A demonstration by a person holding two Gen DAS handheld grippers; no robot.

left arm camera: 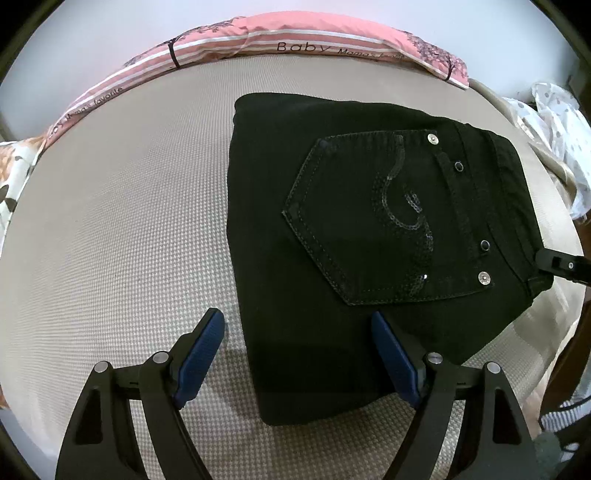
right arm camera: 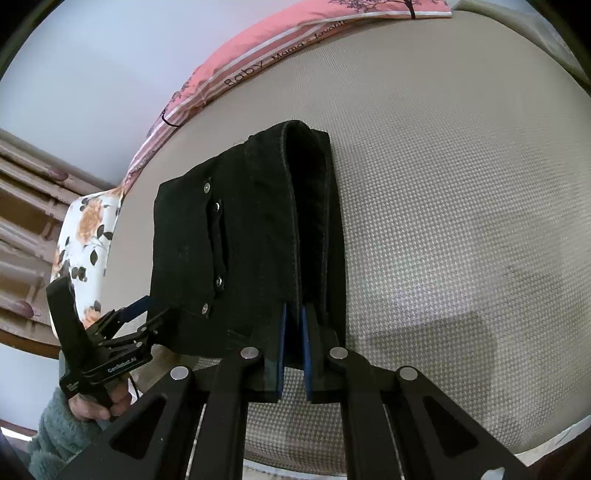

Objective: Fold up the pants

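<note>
Black pants [left arm camera: 332, 236] are shown folded into a compact block on a beige mattress [left arm camera: 110, 221], with a back pocket [left arm camera: 373, 221] uppermost and the waistband [left arm camera: 513, 192] along the block's far-right edge in the left wrist view. A pink pillow [left arm camera: 295, 33] is seen along the mattress's far edge.

The left gripper [left arm camera: 297, 354] is seen spread wide, with nothing between its blue pads [left arm camera: 201, 354]; it is held above the near end of the block, one pad over bare mattress and the other over the cloth. Whether the pads touch the cloth cannot be told.

The right gripper [right arm camera: 293, 332] is seen nearly closed, its pads pinching the waistband edge at the near corner of the block in the right wrist view; its tip is also seen at that corner in the left wrist view [left arm camera: 557, 262]. The layered waistband runs directly away from this gripper, along its finger axis.

The block's long axis is judged to run from the left gripper's side toward the pillow, with the waistband edge parallel to it on the right. The right gripper, already gripping, is the nearer to the cloth. The fold is judged largely complete; any remaining move would turn on the pinched waistband corner being released or drawn toward the left gripper across the short axis.
</note>
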